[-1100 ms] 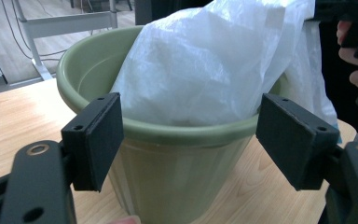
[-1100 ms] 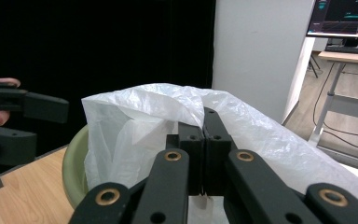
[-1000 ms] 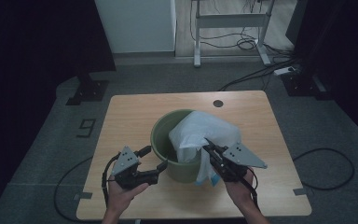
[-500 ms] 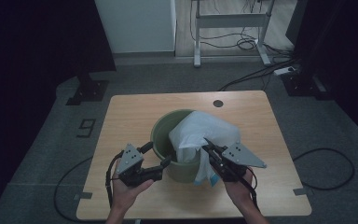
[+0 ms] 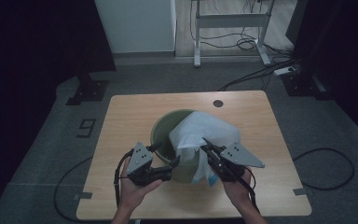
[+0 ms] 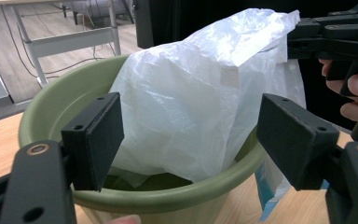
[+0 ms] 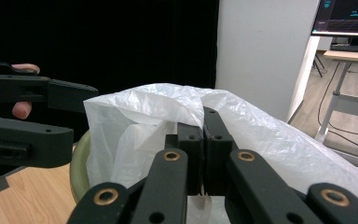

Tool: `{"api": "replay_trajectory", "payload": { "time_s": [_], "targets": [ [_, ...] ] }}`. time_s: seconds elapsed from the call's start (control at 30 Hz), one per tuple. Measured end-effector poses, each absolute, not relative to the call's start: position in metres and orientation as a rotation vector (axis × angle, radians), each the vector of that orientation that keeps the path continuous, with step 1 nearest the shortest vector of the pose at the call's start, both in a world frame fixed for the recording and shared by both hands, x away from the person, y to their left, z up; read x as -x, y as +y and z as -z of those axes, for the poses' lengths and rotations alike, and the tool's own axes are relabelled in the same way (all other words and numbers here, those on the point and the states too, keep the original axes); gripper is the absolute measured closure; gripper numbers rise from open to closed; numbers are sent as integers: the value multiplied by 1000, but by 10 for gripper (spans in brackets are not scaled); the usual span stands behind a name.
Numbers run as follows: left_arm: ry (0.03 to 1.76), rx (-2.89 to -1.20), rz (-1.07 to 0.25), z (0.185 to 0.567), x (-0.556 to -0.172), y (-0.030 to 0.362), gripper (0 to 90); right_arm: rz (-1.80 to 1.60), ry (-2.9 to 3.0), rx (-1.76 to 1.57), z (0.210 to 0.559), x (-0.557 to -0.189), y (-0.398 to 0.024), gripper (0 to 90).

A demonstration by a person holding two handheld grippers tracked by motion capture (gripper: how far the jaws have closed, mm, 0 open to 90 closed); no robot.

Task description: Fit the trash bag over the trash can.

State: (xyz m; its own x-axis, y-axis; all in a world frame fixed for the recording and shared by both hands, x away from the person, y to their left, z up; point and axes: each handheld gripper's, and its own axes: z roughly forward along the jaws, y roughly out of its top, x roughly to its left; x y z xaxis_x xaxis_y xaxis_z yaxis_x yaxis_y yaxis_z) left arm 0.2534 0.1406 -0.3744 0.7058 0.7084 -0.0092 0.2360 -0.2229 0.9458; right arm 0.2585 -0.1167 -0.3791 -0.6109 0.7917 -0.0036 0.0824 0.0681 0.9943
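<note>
The work in hand looks like lining the green bin (image 5: pixel 168 135) with the white plastic bag (image 5: pixel 203 133), and it seems only partly done. The bag sits half inside the bin at the centre of the high view, bunched up and standing above the rim, with one side spilling over the bin's right edge toward the worktop (image 5: pixel 121 116). The right gripper (image 7: pixel 204 140) has its jaws closed on a fold of the bag's upper edge. The left gripper (image 6: pixel 191 133) stands open just in front of the near rim, holding nothing. Spreading the mouth and folding it over the rim all round appears left to do. The bag is thin, translucent and crinkled, with a pale blue strip hanging low on the right.
</note>
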Motion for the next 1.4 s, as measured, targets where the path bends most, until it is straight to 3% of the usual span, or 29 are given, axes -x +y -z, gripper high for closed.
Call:
{"api": "replay_trajectory", "payload": {
  "time_s": [0.13, 0.23, 0.3, 0.47, 0.7, 0.8, 0.93, 1.1, 1.33, 1.37, 1.4],
  "targets": [
    [745, -1796, -531, 375, -255, 135, 237, -1595, 1776, -872, 379, -259, -117, 871],
    [749, -1798, -546, 376, -257, 130, 307, -1594, 1780, -870, 380, -258, -116, 869],
    [760, -1794, -562, 376, -259, 126, 391, -1594, 1784, -868, 380, -258, -115, 866],
    [767, -1810, -550, 375, -263, 120, 702, -1596, 1796, -866, 382, -257, -114, 836],
    [792, -1790, -544, 373, -266, 121, 869, -1499, 1725, -873, 394, -237, -114, 446],
    [811, -1768, -550, 372, -266, 125, 891, -1476, 1686, -900, 406, -223, -116, 356],
    [828, -1732, -544, 370, -266, 133, 896, -1442, 1673, -916, 426, -208, -117, 303],
    [841, -1708, -547, 368, -266, 142, 896, -1422, 1691, -963, 448, -202, -126, 324],
    [848, -1698, -539, 368, -265, 150, 895, -1413, 1669, -995, 452, -203, -134, 351],
    [847, -1697, -539, 368, -265, 151, 894, -1422, 1658, -1006, 450, -203, -135, 365],
    [848, -1698, -539, 369, -264, 152, 891, -1436, 1641, -1004, 443, -203, -138, 489]
  ]
}}
